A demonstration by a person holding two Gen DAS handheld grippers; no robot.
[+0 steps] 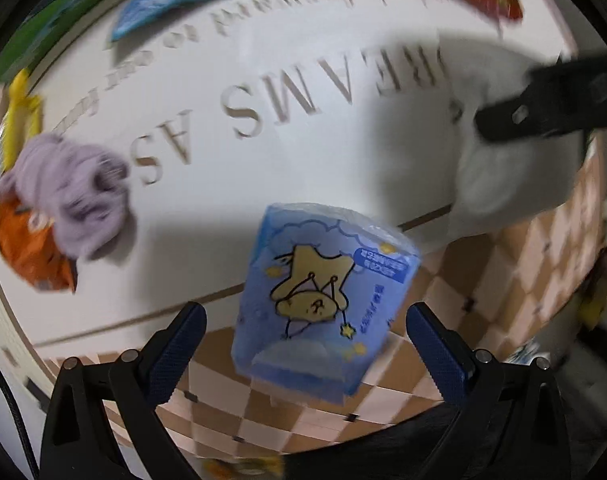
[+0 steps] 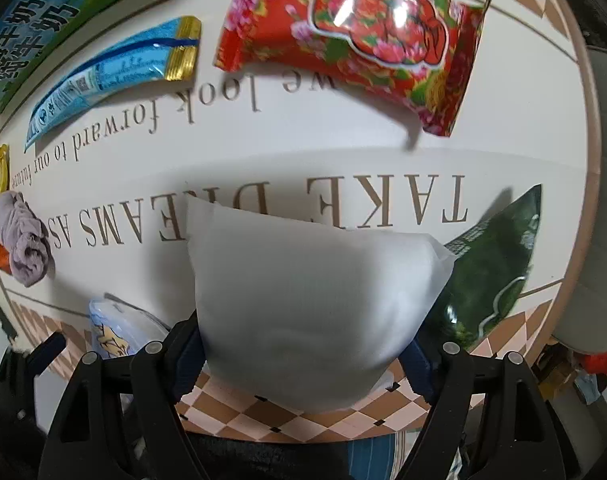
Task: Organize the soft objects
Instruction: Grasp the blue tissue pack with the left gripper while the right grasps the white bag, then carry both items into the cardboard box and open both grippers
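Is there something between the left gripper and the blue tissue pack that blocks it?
Nothing visible does. The left gripper is open, and the blue tissue pack already sits between its fingers with a gap on each side. The white pillow, shut in the right gripper, is off to the right.

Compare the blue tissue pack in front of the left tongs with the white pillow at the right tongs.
The blue tissue pack carries a cartoon star print; the white pillow is plain. The tissue pack sits free between the open left tongs, neither finger touching it; the pillow is pinched in the right tongs. The tissue pack is boxy, the pillow puffy and rounded. Both sit near the table's checkered edge.
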